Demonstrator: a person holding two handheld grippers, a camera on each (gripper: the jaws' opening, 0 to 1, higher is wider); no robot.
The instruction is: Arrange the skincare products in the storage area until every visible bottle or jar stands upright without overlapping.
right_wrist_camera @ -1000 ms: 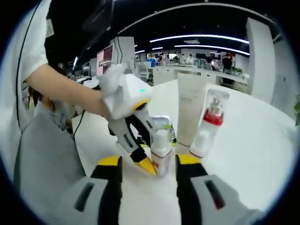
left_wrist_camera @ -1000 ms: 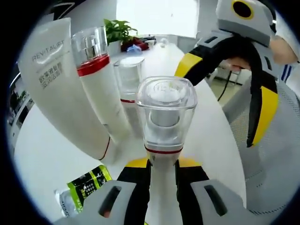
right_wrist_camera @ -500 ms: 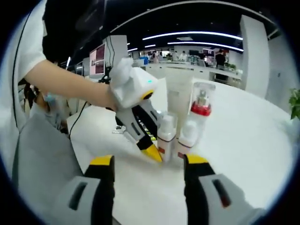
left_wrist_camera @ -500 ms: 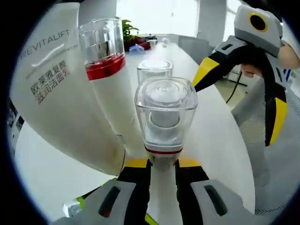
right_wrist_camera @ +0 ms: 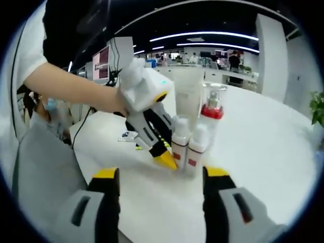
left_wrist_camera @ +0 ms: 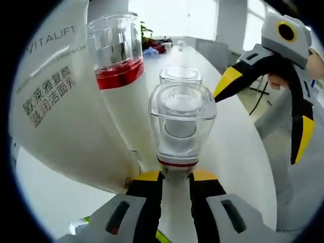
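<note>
My left gripper (left_wrist_camera: 176, 177) is shut on the body of a small white bottle with a clear cap (left_wrist_camera: 181, 124), held upright. Just behind it stands a second clear-capped bottle (left_wrist_camera: 180, 76). To the left rise a red-collared pump bottle (left_wrist_camera: 119, 81) and a large white tube (left_wrist_camera: 55, 111). In the right gripper view the left gripper (right_wrist_camera: 164, 158) holds that small bottle (right_wrist_camera: 179, 144) side by side with its twin (right_wrist_camera: 195, 152), in front of the pump bottle (right_wrist_camera: 211, 114) and the tube (right_wrist_camera: 188, 96). My right gripper (right_wrist_camera: 161, 173) is open, a short way back from the group; it also appears as the right gripper (left_wrist_camera: 263, 116).
The white round table (right_wrist_camera: 263, 152) has free room to the right of the bottles and its edge falls away on the left. A green-labelled packet (left_wrist_camera: 83, 221) peeks out at the lower left. Small flat items (right_wrist_camera: 129, 136) lie behind the left gripper. A potted plant (left_wrist_camera: 146, 31) stands far back.
The left gripper has carried its bottle closer to the group, so tube and pump bottle loom larger. In the right gripper view the held bottle now stands right beside its twin.
</note>
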